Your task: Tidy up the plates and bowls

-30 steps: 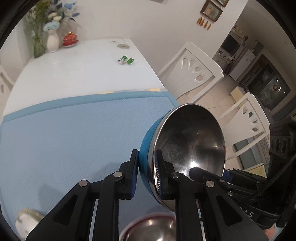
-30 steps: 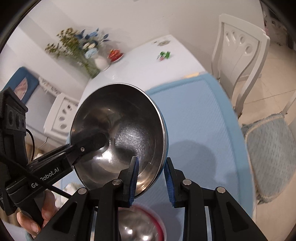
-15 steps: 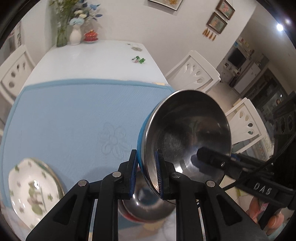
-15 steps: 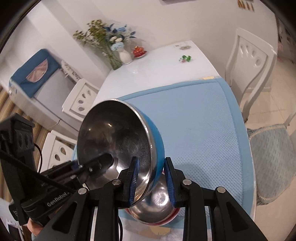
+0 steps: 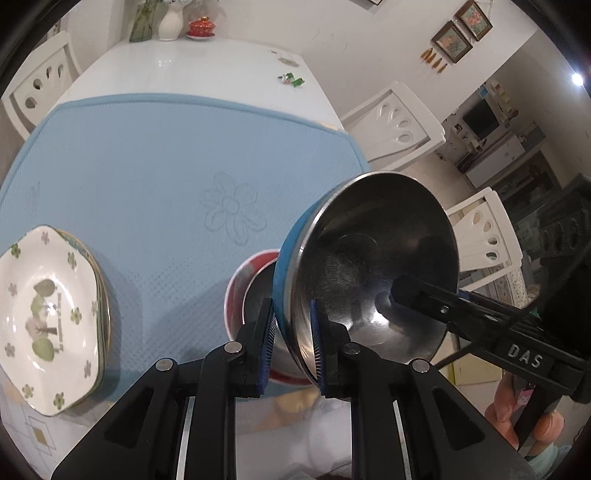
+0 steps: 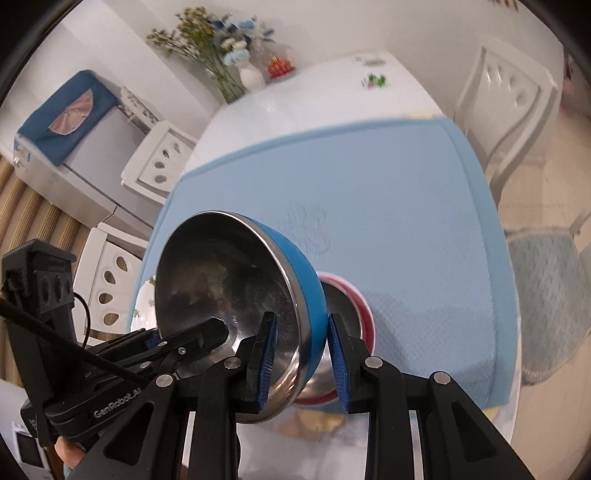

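Observation:
A steel bowl with a blue outside [image 5: 373,266] is held tilted in the air above the mat. My left gripper [image 5: 291,341] is shut on its rim. My right gripper [image 6: 301,360] straddles the opposite rim [image 6: 306,332] with its outer pad slightly off the blue wall. A steel bowl with a red outside [image 5: 245,291] sits on the mat right below; it also shows in the right wrist view [image 6: 351,306]. A stack of flowered white plates [image 5: 44,317] lies at the mat's near left.
The blue mat [image 5: 166,177] covers the near half of a white table [image 5: 192,70]. A vase of flowers [image 6: 236,62], a red lidded cup [image 5: 201,27] and a small green item [image 5: 293,79] are at the far end. White chairs [image 5: 399,125] stand around.
Both grippers have lifted the blue bowl up and back toward the near edge. The red bowl and the plate stack have come into view below.

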`<state>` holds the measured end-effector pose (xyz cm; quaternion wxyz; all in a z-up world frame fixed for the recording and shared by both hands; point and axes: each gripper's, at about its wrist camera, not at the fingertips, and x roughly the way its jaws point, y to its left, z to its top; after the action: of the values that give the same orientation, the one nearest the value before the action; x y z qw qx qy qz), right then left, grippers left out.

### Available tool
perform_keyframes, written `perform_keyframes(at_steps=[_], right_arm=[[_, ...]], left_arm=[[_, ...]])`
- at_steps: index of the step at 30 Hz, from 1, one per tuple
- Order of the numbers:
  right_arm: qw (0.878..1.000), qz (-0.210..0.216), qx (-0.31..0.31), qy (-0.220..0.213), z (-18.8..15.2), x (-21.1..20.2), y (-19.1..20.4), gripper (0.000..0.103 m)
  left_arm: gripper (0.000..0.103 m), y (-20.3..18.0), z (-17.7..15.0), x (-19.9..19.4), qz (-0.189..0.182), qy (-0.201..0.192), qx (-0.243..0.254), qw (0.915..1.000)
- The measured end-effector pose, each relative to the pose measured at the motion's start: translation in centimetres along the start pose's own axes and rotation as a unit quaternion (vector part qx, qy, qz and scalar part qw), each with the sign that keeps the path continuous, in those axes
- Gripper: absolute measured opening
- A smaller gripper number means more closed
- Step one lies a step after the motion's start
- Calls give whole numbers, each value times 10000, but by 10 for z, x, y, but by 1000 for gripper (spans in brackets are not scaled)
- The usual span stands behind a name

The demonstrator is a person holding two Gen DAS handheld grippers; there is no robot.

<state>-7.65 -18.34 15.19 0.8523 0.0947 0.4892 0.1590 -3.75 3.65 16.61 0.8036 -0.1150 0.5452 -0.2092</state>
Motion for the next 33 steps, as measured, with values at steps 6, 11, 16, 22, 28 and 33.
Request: perform_keyframes(at_steps=[6,11,16,22,28,33], right_arm=[[9991,87,270,321,-7,14,-14,27],[9983,51,364,451,-10,19,-20,28],[9968,122,532,577,-12,23,-31,28],[9957,183,614,668,-13,29,-35,28],[9960,157,586,661,-12,32,-32,28],[9953,169,606,741,-13,37,-32,28]], left_arm=[[15,-5,-6,10,186,78,111,9997],[15,-5,-9,22,234,217,140,9994],[15,-7,-11,30,340,298,235,9987],[15,-8,-12,42,482,473,261,9974],[15,-6,-12,47,481,566,171,9971],[18,-5,-10,50,566,619,164,9963]])
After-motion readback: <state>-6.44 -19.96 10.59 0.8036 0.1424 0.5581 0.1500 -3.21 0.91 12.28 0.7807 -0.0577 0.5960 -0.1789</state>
